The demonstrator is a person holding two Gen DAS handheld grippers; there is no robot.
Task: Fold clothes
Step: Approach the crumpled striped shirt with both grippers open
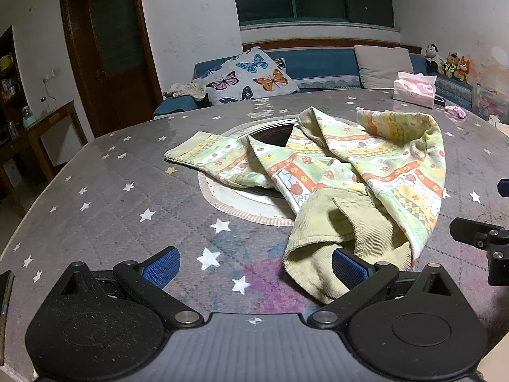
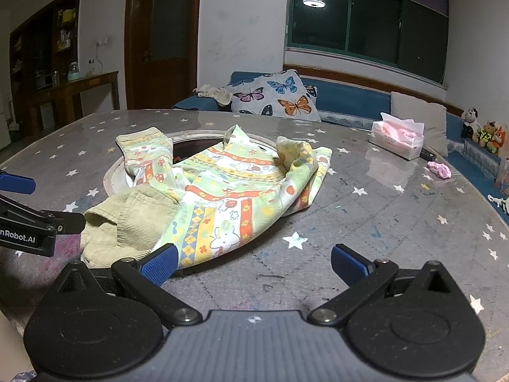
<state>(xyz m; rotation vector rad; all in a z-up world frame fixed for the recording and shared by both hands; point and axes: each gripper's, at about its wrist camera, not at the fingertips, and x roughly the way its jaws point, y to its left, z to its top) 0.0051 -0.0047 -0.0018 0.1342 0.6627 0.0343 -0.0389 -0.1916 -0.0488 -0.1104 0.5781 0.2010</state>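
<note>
A small patterned garment [image 1: 343,165] [image 2: 235,178], pale green with orange and yellow stripes and a ribbed olive waistband [image 1: 334,238] [image 2: 127,219], lies crumpled on the grey star-print table [image 1: 127,191] [image 2: 381,222]. Part of it covers a round recess in the tabletop. My left gripper [image 1: 254,267] is open near the table's front edge, its right pad [image 1: 346,267] just in front of the waistband. My right gripper [image 2: 254,265] is open too, its left pad [image 2: 159,267] at the garment's near hem. Nothing sits between either pair of pads.
A pink tissue box [image 1: 413,90] [image 2: 397,138] and a small pink item [image 2: 440,169] rest at the table's far right. Behind the table runs a blue bench with a butterfly cushion [image 1: 248,76] [image 2: 276,95]. The round recess [image 1: 273,133] lies mid-table.
</note>
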